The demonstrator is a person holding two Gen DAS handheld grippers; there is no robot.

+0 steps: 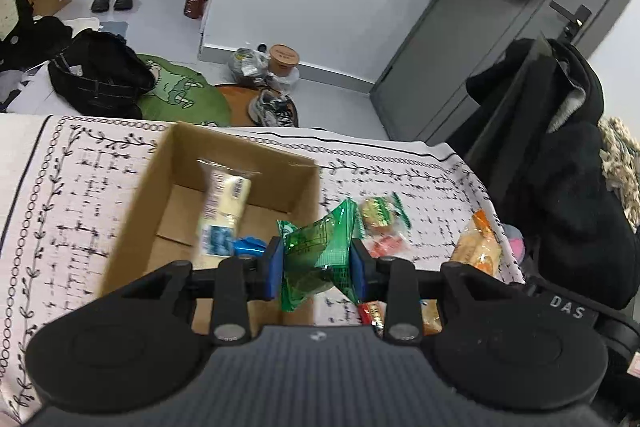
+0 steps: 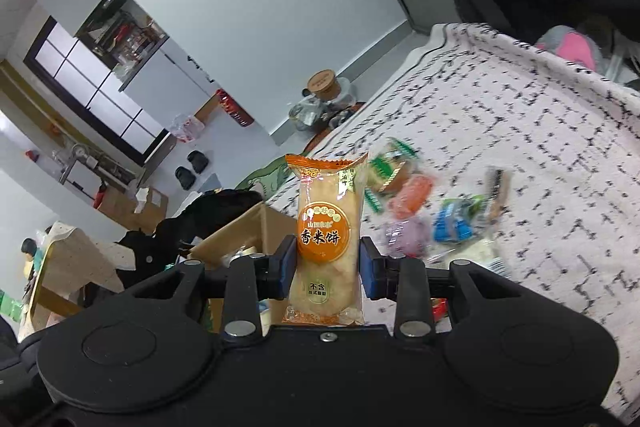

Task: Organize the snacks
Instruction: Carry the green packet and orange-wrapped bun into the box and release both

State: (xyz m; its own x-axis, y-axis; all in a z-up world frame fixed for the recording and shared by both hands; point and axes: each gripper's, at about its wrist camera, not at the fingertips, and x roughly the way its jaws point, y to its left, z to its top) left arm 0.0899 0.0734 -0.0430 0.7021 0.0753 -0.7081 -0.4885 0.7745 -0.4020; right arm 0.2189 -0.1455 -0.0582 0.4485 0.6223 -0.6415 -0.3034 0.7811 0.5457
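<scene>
Snacks: left gripper (image 1: 317, 263) clamps green packet (image 1: 320, 247); right gripper (image 2: 327, 269) clamps rice cracker (image 2: 329, 235).

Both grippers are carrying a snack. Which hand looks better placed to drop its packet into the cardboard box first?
Left, probably. The left gripper holds the green packet right at the cardboard box rim. The right gripper, shut on the rice cracker packet, sees the box only off to one side.
</scene>
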